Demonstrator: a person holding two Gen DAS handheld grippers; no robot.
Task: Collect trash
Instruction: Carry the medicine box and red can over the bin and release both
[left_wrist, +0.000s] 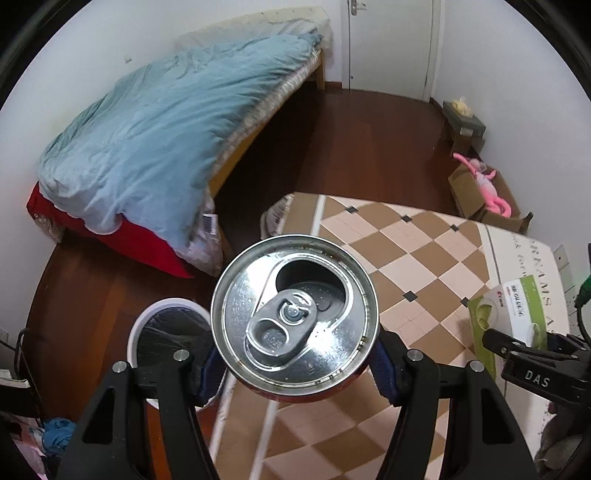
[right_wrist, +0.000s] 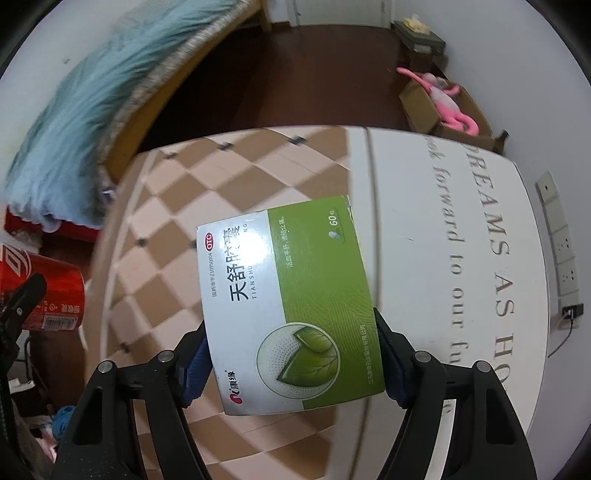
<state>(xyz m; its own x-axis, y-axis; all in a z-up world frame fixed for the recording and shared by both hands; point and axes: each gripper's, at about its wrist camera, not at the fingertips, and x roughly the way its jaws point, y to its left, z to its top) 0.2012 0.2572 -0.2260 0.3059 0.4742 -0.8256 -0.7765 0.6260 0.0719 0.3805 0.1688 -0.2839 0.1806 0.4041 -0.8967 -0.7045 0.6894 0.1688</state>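
My left gripper (left_wrist: 295, 363) is shut on an opened red soda can (left_wrist: 294, 315), whose silver top with its pull tab faces the camera. The same can (right_wrist: 44, 291) shows its red side at the left edge of the right wrist view. It hangs over the table's left edge, right beside a white bin (left_wrist: 168, 328) lined with a black bag on the floor. My right gripper (right_wrist: 291, 363) is shut on a green and white medicine box (right_wrist: 291, 306), held above the checkered tablecloth (right_wrist: 177, 229). That box (left_wrist: 509, 314) and the right gripper (left_wrist: 535, 369) appear at the right of the left wrist view.
A bed with a blue duvet (left_wrist: 155, 136) and a red pillow (left_wrist: 129, 240) fills the left. Dark wooden floor (left_wrist: 351, 136) lies between bed and table. A cardboard box with a pink toy (left_wrist: 484, 184) sits by the right wall, near wall sockets (right_wrist: 557, 236).
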